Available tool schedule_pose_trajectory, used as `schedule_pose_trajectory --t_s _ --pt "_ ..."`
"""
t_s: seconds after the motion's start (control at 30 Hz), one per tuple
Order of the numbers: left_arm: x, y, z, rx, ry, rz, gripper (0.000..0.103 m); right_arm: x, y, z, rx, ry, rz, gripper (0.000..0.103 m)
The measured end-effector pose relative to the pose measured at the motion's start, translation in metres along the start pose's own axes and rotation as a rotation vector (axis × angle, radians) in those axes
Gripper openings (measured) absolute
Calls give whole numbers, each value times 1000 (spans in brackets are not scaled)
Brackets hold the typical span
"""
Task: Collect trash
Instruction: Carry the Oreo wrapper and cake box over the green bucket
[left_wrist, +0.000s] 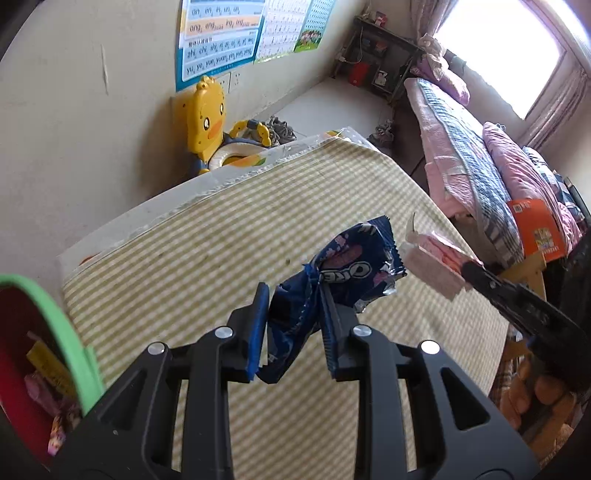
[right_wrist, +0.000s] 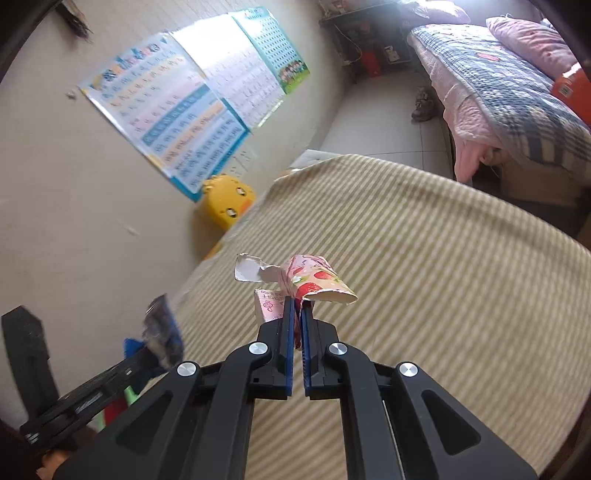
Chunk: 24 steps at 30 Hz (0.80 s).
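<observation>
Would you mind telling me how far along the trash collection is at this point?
Done: the green-rimmed bin at lower left already holds some wrappers. In hand: the left claw is shut on a blue Oreo wrapper, and the right claw on a torn strawberry carton, both lifted above the striped tablecloth. Left: dropping both into the bin; no other litter shows on the cloth.

bin (left_wrist: 62, 332) cut off at left edge; blue wrapper (right_wrist: 162, 339) blurred (print unreadable)
</observation>
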<state>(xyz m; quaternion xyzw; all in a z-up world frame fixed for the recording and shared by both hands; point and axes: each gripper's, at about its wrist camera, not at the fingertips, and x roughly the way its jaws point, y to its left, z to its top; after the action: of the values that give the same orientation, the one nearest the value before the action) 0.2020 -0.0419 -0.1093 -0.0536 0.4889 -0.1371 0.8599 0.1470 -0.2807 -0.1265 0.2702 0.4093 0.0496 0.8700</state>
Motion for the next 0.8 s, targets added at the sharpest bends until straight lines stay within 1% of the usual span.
schedule_pose_trajectory --t_s 0.2,0.3,0.37,0.47,0.53,0.8 --pt "-51 -8 -32 50 -49 11 26 -61 33 -43 -17 -35 65 3" --pt "-72 -11 -46 67 -74 14 27 -88 49 -60 -40 -60 87 3" --pt "-90 -13 -56 89 -103 29 27 -102 57 -68 -47 -80 99 3" --pt "-110 -15 -71 109 -135 47 28 -123 71 -77 -71 -119 102 3" --pt "-123 -13 -79 108 -149 42 28 -135 80 -82 -90 -147 98 3" --pt "-163 -8 -95 117 -227 61 28 -160 106 -93 -148 -194 120 3"
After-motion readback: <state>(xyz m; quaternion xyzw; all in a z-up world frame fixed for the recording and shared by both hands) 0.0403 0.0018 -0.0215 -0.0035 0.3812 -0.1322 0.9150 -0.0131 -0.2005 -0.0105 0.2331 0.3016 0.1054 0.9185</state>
